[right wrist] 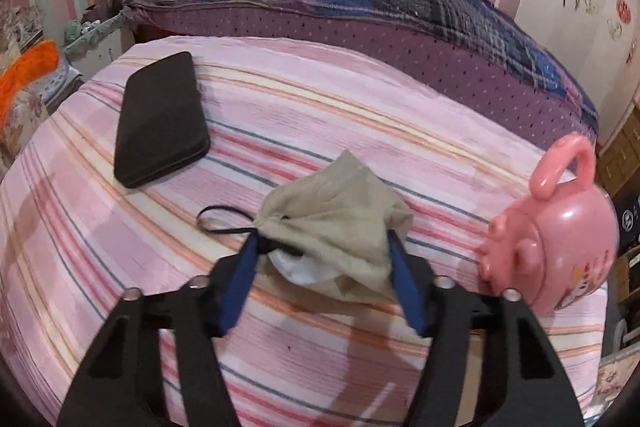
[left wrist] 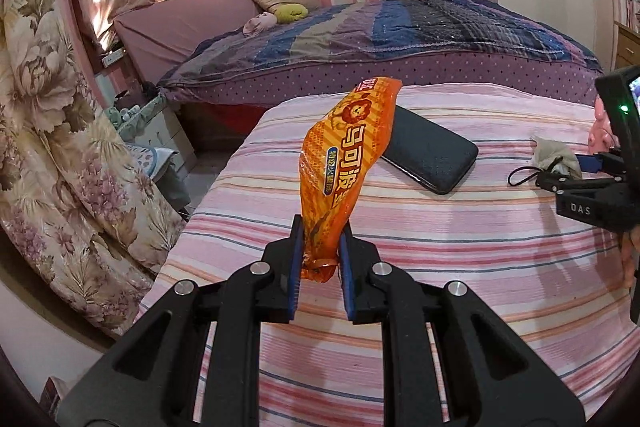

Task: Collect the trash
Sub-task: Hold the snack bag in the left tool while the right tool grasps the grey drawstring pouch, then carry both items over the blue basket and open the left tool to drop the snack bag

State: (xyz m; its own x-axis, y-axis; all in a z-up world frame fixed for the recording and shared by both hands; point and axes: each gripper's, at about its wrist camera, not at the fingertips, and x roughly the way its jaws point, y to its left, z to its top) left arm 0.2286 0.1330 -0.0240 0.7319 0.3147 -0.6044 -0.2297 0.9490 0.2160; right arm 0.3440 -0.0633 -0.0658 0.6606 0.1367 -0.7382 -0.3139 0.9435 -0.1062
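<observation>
— Holding the orange wrapper (left wrist: pixel 347 163) by its bottom end, my left hand-held gripper (left wrist: pixel 320 261) is clamped on it; its long axis stands nearly upright, top leaning a little right, in front of the black phone (left wrist: pixel 430 155).

— And the right one?

— My right hand-held gripper (right wrist: pixel 324 259) straddles the crumpled grey cloth (right wrist: pixel 336 215), right of the phone — whether the pads press yet, I cannot tell.

— Risks?

— The slick wrapper may slip from such a small pinch. Right side — I might snag the black cord (right wrist: pixel 224 223), or bump the pink pot (right wrist: pixel 560 239).
</observation>
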